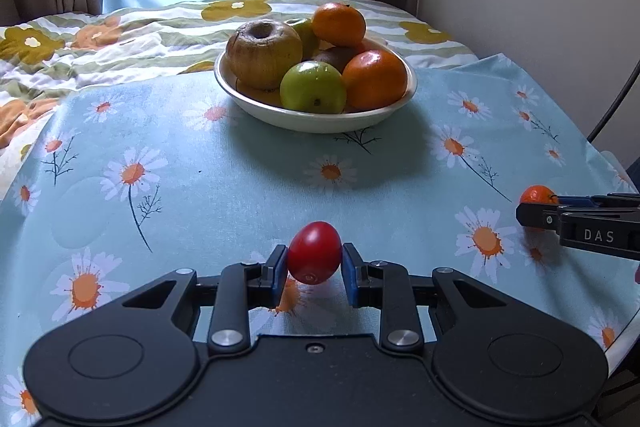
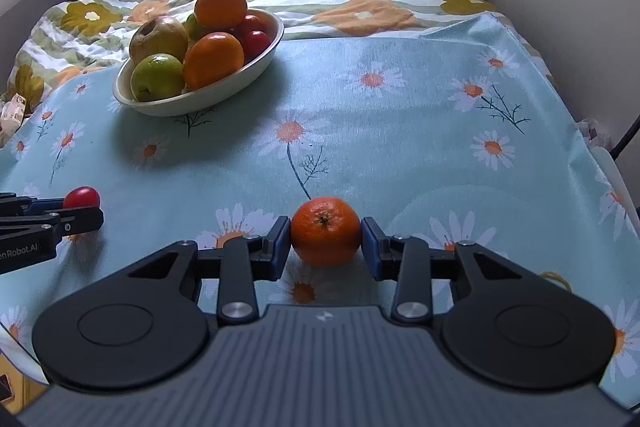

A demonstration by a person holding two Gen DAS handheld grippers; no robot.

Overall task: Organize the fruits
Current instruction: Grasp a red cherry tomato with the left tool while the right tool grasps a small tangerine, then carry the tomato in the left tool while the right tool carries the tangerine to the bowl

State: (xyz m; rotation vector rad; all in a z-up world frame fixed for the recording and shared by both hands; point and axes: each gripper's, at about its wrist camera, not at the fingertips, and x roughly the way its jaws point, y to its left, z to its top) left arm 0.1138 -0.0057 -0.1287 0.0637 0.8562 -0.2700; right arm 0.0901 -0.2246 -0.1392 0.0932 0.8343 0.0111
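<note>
Left gripper [image 1: 315, 259] pinches small red tomato [image 1: 315, 253] mid-girth: soft, slick, squeeze lightly. Right gripper [image 2: 326, 235] brackets tangerine [image 2: 325, 231], pads touching; firmer, grippy peel

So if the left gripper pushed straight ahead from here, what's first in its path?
The red tomato already between the left gripper's fingers; beyond it bare tablecloth, then probably the fruit bowl, though depth is unclear.
</note>
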